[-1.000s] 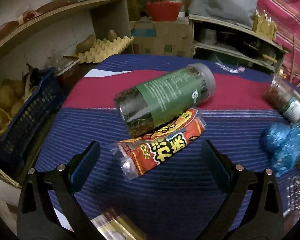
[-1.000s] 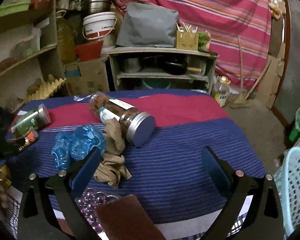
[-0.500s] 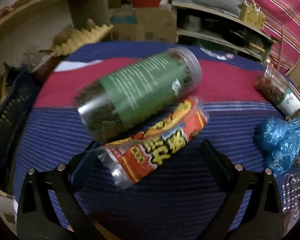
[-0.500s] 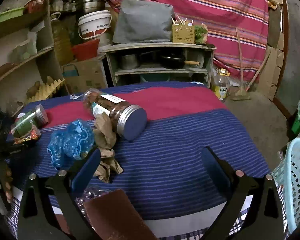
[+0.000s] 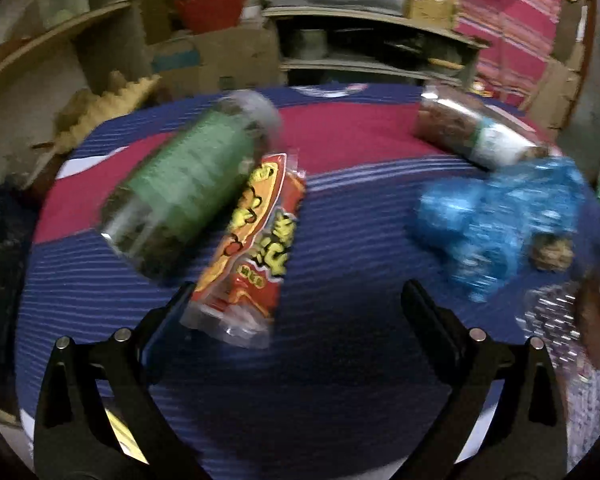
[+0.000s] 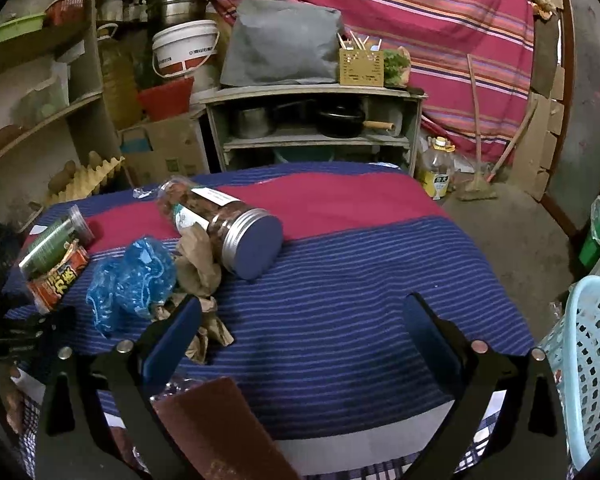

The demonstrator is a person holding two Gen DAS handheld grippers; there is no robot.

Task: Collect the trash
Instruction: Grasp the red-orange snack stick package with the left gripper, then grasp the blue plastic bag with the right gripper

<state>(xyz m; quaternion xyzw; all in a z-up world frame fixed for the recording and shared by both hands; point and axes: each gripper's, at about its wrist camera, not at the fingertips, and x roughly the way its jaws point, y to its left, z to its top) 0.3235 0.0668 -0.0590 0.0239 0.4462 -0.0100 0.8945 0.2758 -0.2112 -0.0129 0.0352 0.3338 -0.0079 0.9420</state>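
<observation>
Red snack wrapper [image 5: 256,248] lay near counter's [image 6: 360,300] left edge, touching green-labelled jar [image 5: 188,188]; left gripper [image 5: 296,308] fingers wide, left finger at wrapper; right gripper [image 6: 300,332] fingers wide, empty.

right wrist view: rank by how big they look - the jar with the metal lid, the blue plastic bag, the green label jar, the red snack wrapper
Largest to smallest as they appear:
1. jar with the metal lid
2. blue plastic bag, close behind it
3. green label jar and red snack wrapper: alike, unranked; both lie farther off at the distorted edge.
</observation>
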